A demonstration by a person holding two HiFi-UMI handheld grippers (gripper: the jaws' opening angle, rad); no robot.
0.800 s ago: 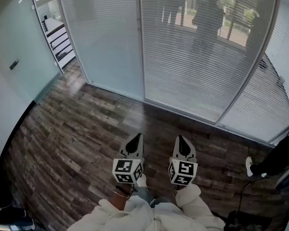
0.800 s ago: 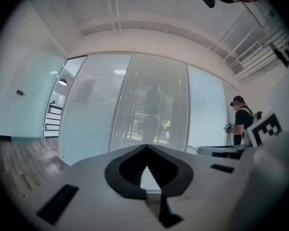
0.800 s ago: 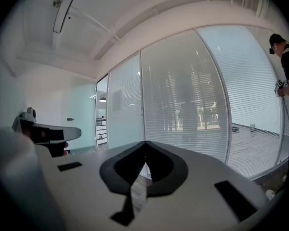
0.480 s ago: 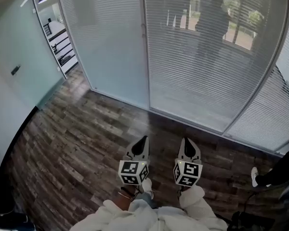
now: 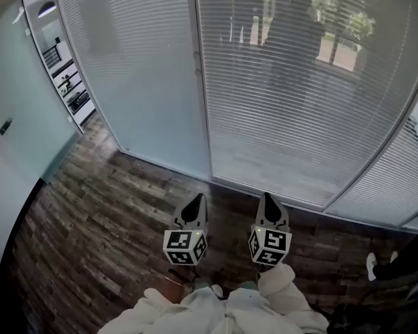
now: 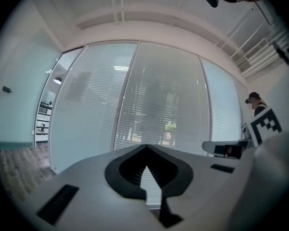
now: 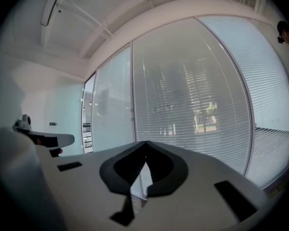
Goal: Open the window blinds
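Both grippers are empty. The left gripper (image 5: 194, 206) has its jaws closed tip to tip with nothing between them, and so does the right gripper (image 5: 269, 204). Both are held level, side by side over the floor (image 5: 97, 207), and point at the blinds (image 5: 285, 96).

The blinds are straight ahead and well apart from both tips. They are horizontal slats covering the glass wall from the floor line up, panel after panel. The left panel looks near opaque. Trees show through the middle panel, so I'd say its slats are partly turned.

Handling, as I judge it:
- The slats look thin and light, and probably springy. They would kink or crease if pinched, so don't grab them.
- I can't tell whether the slats sit on your side of the glass or behind it. If they're behind it, you can't touch them at all.
- No view shows a cord or a wand.
- There's a small fitting (image 5: 197, 56) on the mullion (image 5: 203, 117) between the left and middle panels, also seen in the right gripper view (image 7: 131, 110). It's too small to identify, but it's my best guess for the control.

Where to take hold: go for that fitting. Part the jaws before you reach it, close lightly, then try a slow turn or slide. It's likely small, smooth plastic, so expect slip and keep your grip square on it.
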